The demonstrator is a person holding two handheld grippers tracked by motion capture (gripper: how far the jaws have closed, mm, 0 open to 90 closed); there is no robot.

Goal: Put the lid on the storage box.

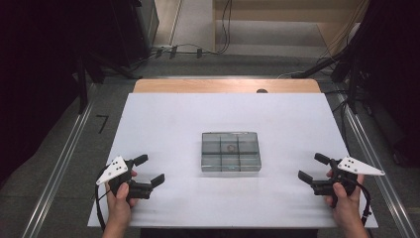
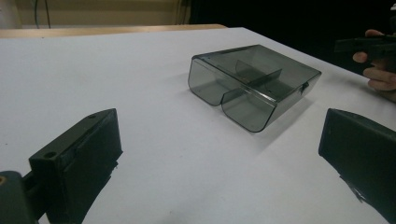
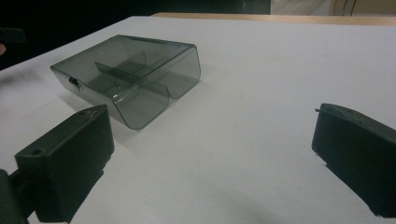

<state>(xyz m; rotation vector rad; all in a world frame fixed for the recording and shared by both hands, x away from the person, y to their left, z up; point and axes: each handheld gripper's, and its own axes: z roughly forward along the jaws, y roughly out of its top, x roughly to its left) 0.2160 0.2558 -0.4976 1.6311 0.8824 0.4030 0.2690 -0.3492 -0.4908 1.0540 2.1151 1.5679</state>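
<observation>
High view | compartment box (image 1: 231,151) closed, centre of table (image 1: 163,119) | left gripper (image 1: 146,170), right gripper (image 1: 312,167): jaws wide, empty, flanking box | step: approach | next: likely converge on box sides.

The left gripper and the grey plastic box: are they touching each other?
Apart. In the high view the left gripper stands open with bare white table between it and the grey plastic box.
</observation>
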